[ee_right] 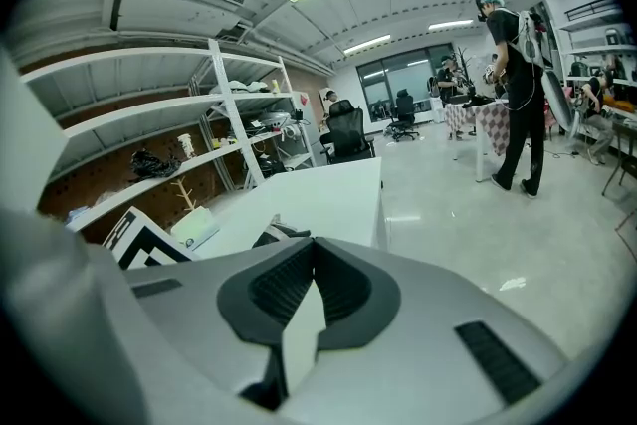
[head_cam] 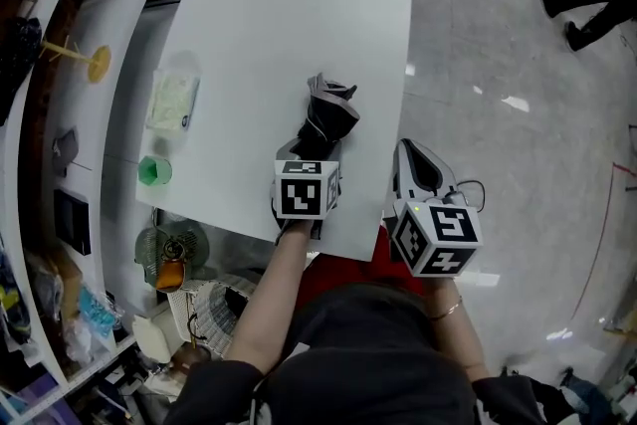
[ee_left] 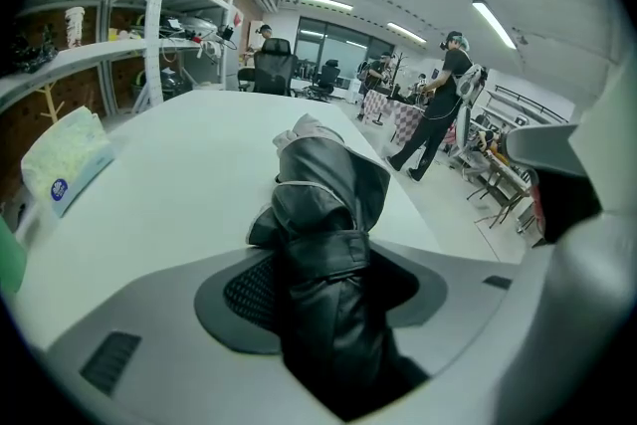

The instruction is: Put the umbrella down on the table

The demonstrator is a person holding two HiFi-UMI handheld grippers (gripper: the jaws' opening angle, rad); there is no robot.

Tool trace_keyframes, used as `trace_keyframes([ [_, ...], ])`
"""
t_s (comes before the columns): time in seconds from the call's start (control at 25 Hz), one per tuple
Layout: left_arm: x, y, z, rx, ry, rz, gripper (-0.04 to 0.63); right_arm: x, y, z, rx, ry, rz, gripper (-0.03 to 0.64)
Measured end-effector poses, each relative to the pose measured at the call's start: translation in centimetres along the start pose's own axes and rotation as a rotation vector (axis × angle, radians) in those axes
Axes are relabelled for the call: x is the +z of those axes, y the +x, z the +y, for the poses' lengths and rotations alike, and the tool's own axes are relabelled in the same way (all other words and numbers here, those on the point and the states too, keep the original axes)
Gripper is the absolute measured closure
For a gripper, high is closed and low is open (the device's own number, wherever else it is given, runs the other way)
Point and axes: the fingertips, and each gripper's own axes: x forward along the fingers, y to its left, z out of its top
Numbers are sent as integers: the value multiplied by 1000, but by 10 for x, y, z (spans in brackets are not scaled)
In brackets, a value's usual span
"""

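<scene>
A white rectangular table (head_cam: 289,15) fills the upper middle. A folded black fabric umbrella (head_cam: 328,114) lies near its lower edge, between the left gripper's (head_cam: 315,148) parted jaws. At lower right, off the table, the right gripper (head_cam: 414,156) is closed and empty.

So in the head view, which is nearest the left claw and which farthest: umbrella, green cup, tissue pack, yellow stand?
1. Umbrella, between the jaws of the left claw.
2. Green cup and tissue pack, left of it: too close to call.
3. Yellow stand, on the left shelf.
</scene>
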Motion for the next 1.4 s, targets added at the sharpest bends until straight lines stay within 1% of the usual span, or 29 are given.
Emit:
trace_keyframes([
  [0.08, 0, -2, -2, -13, 1, -9, 347, 2, -4, 2, 1, -3, -7, 598],
  [0.16, 1, -4, -4, -25, -4, -22, 322, 3, -8, 4, 3, -3, -14, 598],
  [0.36, 4, -18, -1, -22, -27, -95, 302, 6, -18, 13, 12, -13, -32, 598],
  [0.52, 8, -33, 0, -20, -47, -152, 302, 11, -27, 15, 15, -20, -50, 598],
  [0.76, 25, -60, -2, -54, -104, -248, 302, 15, -37, 20, 27, -25, -71, 598],
  [0.96, 41, -87, -2, -62, -101, -326, 304, 19, -44, 28, 45, -35, -90, 598],
  [1.24, 72, -139, -13, -118, -85, -487, 307, 30, -55, 43, 85, -49, -122, 598],
  [1.32, 80, -156, -14, -126, -90, -541, 322, 34, -57, 47, 97, -52, -134, 598],
  [1.4, 87, -174, -12, -121, -93, -592, 352, 40, -59, 52, 109, -57, -147, 598],
])
